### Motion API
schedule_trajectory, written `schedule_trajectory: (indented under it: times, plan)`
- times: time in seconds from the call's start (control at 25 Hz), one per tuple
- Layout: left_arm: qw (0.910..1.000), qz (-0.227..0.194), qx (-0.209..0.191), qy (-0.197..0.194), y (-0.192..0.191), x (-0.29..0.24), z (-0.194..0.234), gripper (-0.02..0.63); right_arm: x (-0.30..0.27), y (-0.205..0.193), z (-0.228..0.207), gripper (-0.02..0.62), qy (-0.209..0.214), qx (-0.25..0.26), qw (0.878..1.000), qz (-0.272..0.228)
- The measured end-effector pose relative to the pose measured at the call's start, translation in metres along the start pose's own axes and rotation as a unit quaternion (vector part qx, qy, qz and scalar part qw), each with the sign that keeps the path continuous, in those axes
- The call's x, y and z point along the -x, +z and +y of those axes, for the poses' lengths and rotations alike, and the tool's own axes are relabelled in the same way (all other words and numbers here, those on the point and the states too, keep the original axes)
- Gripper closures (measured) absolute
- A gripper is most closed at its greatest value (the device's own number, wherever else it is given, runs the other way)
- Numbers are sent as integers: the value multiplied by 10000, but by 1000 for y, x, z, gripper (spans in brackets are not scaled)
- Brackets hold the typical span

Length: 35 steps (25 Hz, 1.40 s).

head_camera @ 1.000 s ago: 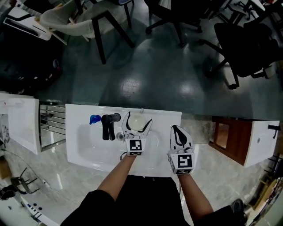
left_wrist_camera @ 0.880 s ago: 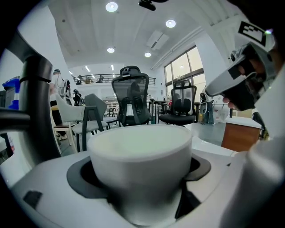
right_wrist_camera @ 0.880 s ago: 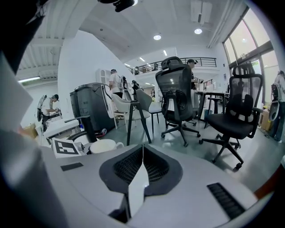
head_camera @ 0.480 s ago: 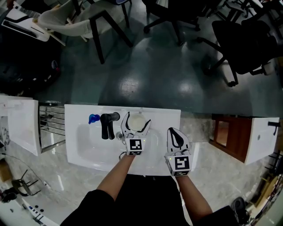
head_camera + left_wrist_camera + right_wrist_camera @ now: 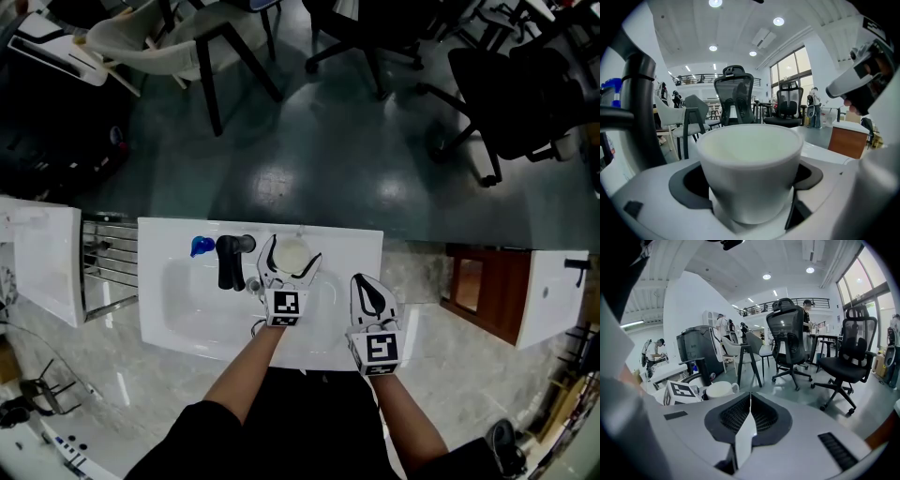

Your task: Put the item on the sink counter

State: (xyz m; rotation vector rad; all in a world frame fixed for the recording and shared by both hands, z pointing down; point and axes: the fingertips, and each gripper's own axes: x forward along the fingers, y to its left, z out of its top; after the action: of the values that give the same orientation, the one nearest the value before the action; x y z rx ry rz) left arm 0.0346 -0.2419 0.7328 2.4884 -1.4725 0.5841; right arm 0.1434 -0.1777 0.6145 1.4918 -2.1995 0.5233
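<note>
A white cup [image 5: 291, 254] sits between the jaws of my left gripper [image 5: 292, 251], over the back rim of the white sink counter [image 5: 169, 236], just right of the black faucet [image 5: 231, 259]. In the left gripper view the cup [image 5: 749, 168] fills the space between the dark pads, so the left gripper [image 5: 750, 187] is shut on it. My right gripper [image 5: 366, 283] hovers over the counter's right part, shut and empty; its jaws meet in the right gripper view [image 5: 750, 401], where the cup [image 5: 719, 390] shows to the left.
A blue object [image 5: 201, 246] stands left of the faucet. A chrome rack [image 5: 108, 262] is left of the counter and a brown wooden cabinet [image 5: 478, 286] to the right. Office chairs [image 5: 511, 84] stand on the dark floor beyond.
My right gripper has drifted slightly left and towards me. The left gripper and the cup have hardly moved.
</note>
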Motion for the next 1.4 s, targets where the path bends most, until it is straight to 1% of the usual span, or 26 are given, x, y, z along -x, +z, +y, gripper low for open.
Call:
schedule_trajectory:
  times: [0.2,0.4,0.52,0.68,0.88,1.04,1.16,1.28,1.4]
  plan:
    - [10000,-51,57,-48,2,10,2,127,8,2,8,563,-29,202,9998,-81]
    - [9999,0,84,-145,-2,24,-5,127,14,7,14,563,-55,187,9998,-108]
    - [9995,29,215,-228,-5,33,-10,120,18,9,14,563,-185,161,9996,-137]
    - [9991,13,389,-173,-7,46,-11,120,28,11,7,563,-432,44,9990,-119]
    - [9976,51,659,-196,-11,70,-10,120,45,8,9,563,-598,13,9981,-139]
    - [9965,112,730,-386,-17,87,-16,121,55,4,24,563,-612,-35,9979,-198]
    - [9948,101,737,-694,-15,105,-31,121,64,2,41,563,-521,-104,9984,-208]
    - [9933,0,633,-966,-9,127,-43,121,74,4,56,563,-478,-158,9984,-243]
    - [9924,-123,647,-1037,1,152,-42,121,84,5,68,563,-460,-179,9984,-290]
